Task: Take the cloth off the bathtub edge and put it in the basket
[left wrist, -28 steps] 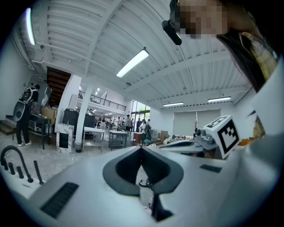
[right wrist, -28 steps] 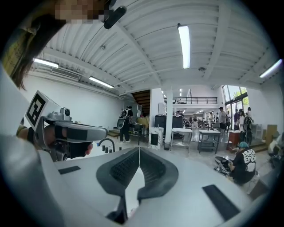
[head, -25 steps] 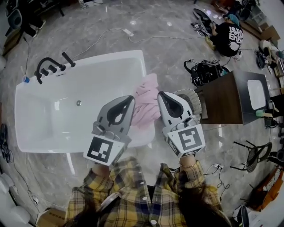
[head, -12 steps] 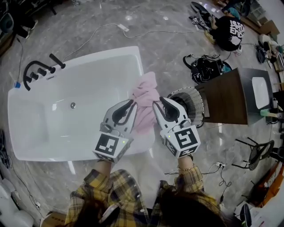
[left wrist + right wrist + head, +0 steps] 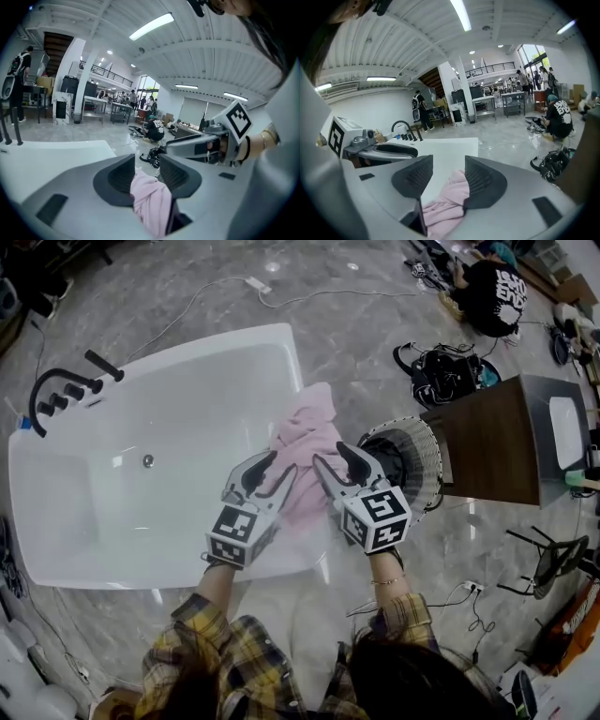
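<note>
A pink cloth [image 5: 307, 432] lies crumpled over the right end rim of the white bathtub [image 5: 169, 418]. My left gripper [image 5: 279, 465] hovers over the cloth's near left part, its jaws opening; in the left gripper view the cloth [image 5: 151, 199] sits in the gap between them. My right gripper [image 5: 331, 456] stands beside it on the right, jaws opening wider, with the cloth [image 5: 449, 199] under and between them. A round basket [image 5: 427, 432] with a pale rim stands on the floor just right of the tub, partly hidden by the right gripper.
A dark wooden cabinet [image 5: 497, 442] with a white basin stands right of the basket. A black bag [image 5: 441, 373] and a seated person [image 5: 492, 296] are beyond it. Black taps [image 5: 61, 390] sit at the tub's far left. A cable [image 5: 216, 310] crosses the marble floor.
Both grippers have moved forward and closer together onto the pink cloth. Their jaws, shut a second ago, now stand apart around the cloth.
</note>
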`<action>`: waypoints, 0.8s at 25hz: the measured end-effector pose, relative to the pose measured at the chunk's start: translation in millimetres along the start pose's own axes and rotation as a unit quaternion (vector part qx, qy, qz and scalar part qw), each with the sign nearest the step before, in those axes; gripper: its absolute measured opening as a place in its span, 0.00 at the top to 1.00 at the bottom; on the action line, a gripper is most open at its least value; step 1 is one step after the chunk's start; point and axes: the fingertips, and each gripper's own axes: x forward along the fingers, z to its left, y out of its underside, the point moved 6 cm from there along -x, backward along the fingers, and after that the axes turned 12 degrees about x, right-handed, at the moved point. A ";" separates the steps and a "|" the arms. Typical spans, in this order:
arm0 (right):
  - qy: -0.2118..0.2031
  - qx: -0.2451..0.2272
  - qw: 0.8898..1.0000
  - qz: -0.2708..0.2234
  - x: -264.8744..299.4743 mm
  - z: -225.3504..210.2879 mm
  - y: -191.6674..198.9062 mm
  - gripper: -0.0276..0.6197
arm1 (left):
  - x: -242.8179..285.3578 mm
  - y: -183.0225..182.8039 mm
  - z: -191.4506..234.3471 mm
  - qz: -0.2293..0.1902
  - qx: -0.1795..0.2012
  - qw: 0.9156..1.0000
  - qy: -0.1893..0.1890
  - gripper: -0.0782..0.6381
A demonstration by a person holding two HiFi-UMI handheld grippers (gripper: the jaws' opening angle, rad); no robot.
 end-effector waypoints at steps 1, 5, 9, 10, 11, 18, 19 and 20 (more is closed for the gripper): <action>0.002 0.006 1.000 0.006 5.5 -6.7 6.4 0.64 | 6.1 8.3 2.1 0.005 -0.005 1.000 0.002 0.69; 0.012 0.019 0.999 0.033 21.6 -31.6 29.6 0.59 | 30.1 38.5 4.1 0.024 -0.021 0.999 0.019 0.64; 0.020 -0.005 0.998 0.062 39.4 -49.0 48.6 0.57 | 52.4 69.3 3.8 0.060 -0.031 0.997 0.030 0.59; 0.020 -0.012 0.997 0.069 43.8 -52.8 53.6 0.57 | 57.5 75.7 2.8 0.068 -0.034 0.997 0.032 0.57; 0.020 -0.016 0.997 0.078 48.1 -56.2 58.9 0.56 | 62.2 81.6 1.7 0.074 -0.036 0.996 0.034 0.56; 0.012 -0.036 0.990 0.133 72.4 -73.4 93.5 0.47 | 79.7 118.4 5.1 0.099 -0.030 0.993 0.062 0.43; 0.012 -0.032 0.990 0.136 75.3 -76.3 95.4 0.45 | 80.9 123.5 8.0 0.105 -0.029 0.992 0.062 0.42; 0.011 -0.030 0.990 0.139 78.2 -79.1 97.1 0.44 | 82.5 128.9 10.8 0.111 -0.032 0.991 0.063 0.41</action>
